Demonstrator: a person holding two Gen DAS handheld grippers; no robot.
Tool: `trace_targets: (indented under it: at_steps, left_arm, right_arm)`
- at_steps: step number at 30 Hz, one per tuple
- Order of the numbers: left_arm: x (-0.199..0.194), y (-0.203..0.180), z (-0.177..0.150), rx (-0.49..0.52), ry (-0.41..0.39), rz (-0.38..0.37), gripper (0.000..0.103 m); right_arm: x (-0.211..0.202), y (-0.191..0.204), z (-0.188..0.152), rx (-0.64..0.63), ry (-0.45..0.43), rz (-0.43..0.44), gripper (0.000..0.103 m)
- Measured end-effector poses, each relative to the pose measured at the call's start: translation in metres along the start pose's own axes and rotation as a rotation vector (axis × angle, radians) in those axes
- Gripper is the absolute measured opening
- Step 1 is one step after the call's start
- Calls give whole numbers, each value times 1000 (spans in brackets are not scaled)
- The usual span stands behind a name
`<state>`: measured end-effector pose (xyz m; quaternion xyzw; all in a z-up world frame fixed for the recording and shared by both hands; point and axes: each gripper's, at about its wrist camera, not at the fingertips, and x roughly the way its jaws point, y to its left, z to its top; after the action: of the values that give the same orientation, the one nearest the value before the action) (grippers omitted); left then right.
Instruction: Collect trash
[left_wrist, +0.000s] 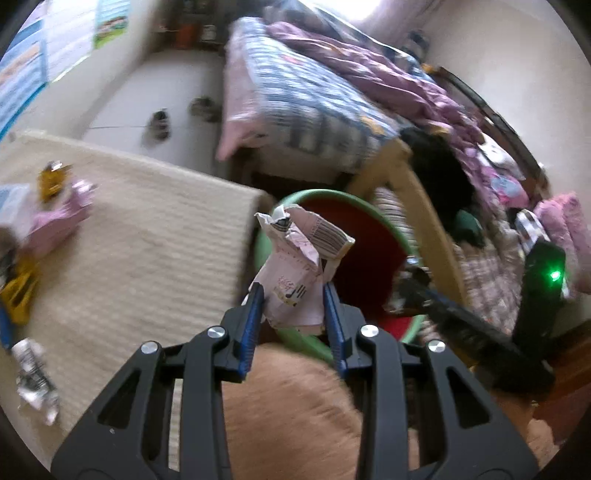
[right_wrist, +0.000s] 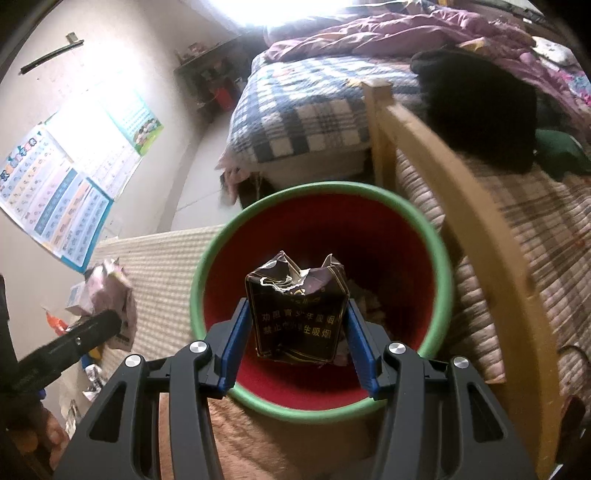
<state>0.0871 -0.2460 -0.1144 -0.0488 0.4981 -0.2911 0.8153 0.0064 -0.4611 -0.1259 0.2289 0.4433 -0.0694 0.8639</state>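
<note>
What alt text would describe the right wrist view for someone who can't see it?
The right claw grips a crumpled dark cigarette pack directly above a red bin with a green rim. At far left, the left claw holds crumpled pink paper over a cream mat.

The left gripper is angled steeply downward, its blue-padded jaws pressed against the sides of a crumpled pale pink paper wrapper. The right gripper is likewise tipped downward, its jaws clamped on a crushed dark brown cigarette pack. In the right wrist view, the left gripper's black arm is seen at lower left.
</note>
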Motion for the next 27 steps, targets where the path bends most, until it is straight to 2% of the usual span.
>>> trace_targets:
  at_steps: [3,5,7,9,13,17,23,27]
  left_arm:
    - [9,-25,6,33,17,-45,36]
    - [10,-36,6,50,5,-46,72]
    - [3,-36,2,42,-30,-53,74]
    - [1,-29,-2,34,-25,-43,74]
    - [-13,-2,-13,-3,-42,24,74]
    - [-42,43,-34,-64,-73,147,74]
    - [-93,136,-81,-211,-103,402,74]
    - [-107,195,-103,-362,-77,477,74]
  right_arm:
    - [-1,-6,1,2,-2,-21,50]
    - [1,-10,0,3,7,-34,50]
    - [1,-14,0,16,3,-50,65]
    - [-1,-17,1,24,-7,-57,65]
    - [-4,-13,1,20,-16,-55,65]
    - [-2,6,-2,-23,-7,-34,65]
    - [9,43,-13,-96,34,9,65]
    - [15,70,-22,-150,62,34,65]
